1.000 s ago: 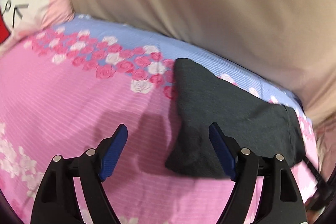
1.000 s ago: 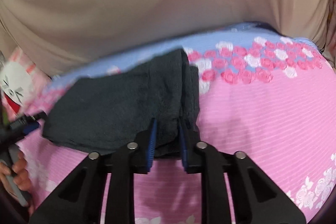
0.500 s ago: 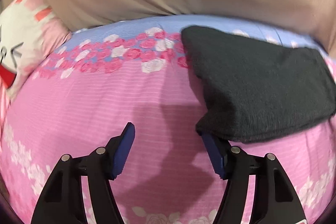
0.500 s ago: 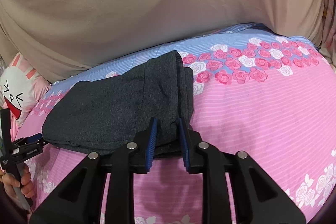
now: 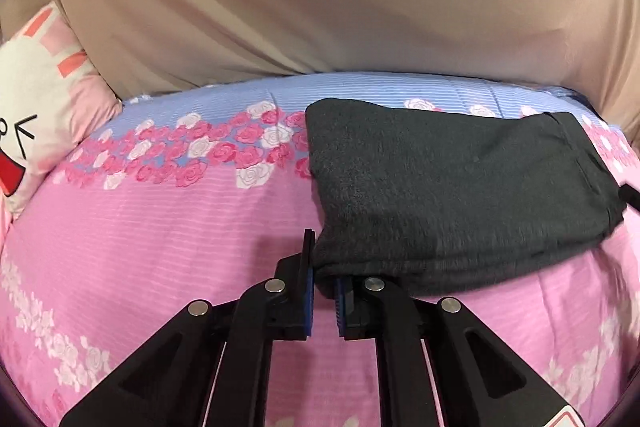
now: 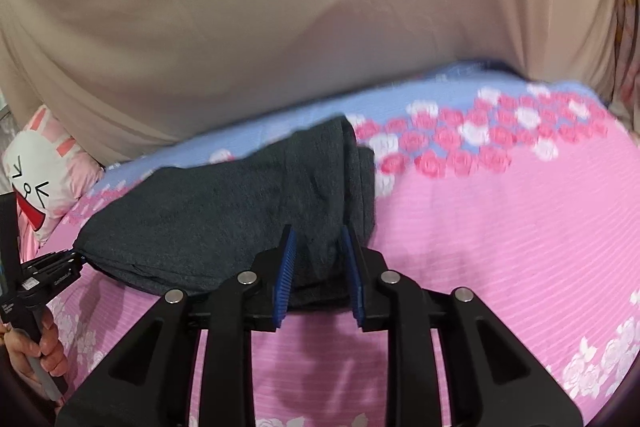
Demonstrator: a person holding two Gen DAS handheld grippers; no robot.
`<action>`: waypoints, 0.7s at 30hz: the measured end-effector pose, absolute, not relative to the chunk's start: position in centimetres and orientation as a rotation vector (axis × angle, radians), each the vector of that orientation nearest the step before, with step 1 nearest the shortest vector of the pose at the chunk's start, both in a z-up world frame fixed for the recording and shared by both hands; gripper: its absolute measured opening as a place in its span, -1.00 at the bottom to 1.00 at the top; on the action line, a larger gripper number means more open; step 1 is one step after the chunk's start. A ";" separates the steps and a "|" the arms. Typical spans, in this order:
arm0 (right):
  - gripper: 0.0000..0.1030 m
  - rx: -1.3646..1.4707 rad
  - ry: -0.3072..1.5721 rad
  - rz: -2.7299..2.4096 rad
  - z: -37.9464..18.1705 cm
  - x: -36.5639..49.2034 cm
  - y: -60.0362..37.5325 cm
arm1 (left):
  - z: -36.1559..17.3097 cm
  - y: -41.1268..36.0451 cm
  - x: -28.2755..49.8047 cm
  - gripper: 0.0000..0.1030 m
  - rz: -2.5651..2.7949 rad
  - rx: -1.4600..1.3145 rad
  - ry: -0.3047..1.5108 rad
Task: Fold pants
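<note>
The bed (image 5: 168, 251) carries the folded dark pants (image 5: 460, 195), lying ahead of both sets of fingers. The left gripper (image 5: 324, 291) has just been closing, its fingers now nearly together on the near left corner. The right gripper (image 6: 320, 267) pinches the right end, so another fold looks ready.

The left gripper (image 5: 322, 283), its jaws just closing, pinches the near left corner of the pants (image 5: 460, 195); the right gripper (image 6: 318, 267) clamps their near right corner, angled downward.
</note>
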State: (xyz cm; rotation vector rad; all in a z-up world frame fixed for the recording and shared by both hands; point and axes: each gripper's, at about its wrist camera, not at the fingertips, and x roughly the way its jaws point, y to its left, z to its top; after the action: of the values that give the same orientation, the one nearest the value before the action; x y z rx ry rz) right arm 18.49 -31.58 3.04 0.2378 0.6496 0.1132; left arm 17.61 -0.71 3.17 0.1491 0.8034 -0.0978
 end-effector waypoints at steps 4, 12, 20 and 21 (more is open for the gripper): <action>-0.52 0.272 0.714 0.119 2.2 19.3 -32.1 | 1.6 0.7 17.8 -0.28 -0.077 0.109 0.863; -0.43 0.195 0.757 0.137 2.3 20.5 -30.1 | 2.7 3.8 16.2 -0.05 -0.136 -0.108 0.908; -0.30 0.217 0.681 0.108 4.7 20.0 -30.1 | 8.9 6.1 16.0 0.22 -0.078 -0.224 0.803; -0.31 0.234 0.687 0.108 4.4 20.0 -30.4 | 8.8 5.3 16.6 0.27 -0.110 -0.221 0.827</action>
State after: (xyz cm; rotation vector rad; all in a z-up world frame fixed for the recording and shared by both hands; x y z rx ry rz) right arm 20.00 -30.38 4.37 0.2338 0.6871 0.1078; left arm 16.57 5.26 8.84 -0.2206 0.8267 -0.1100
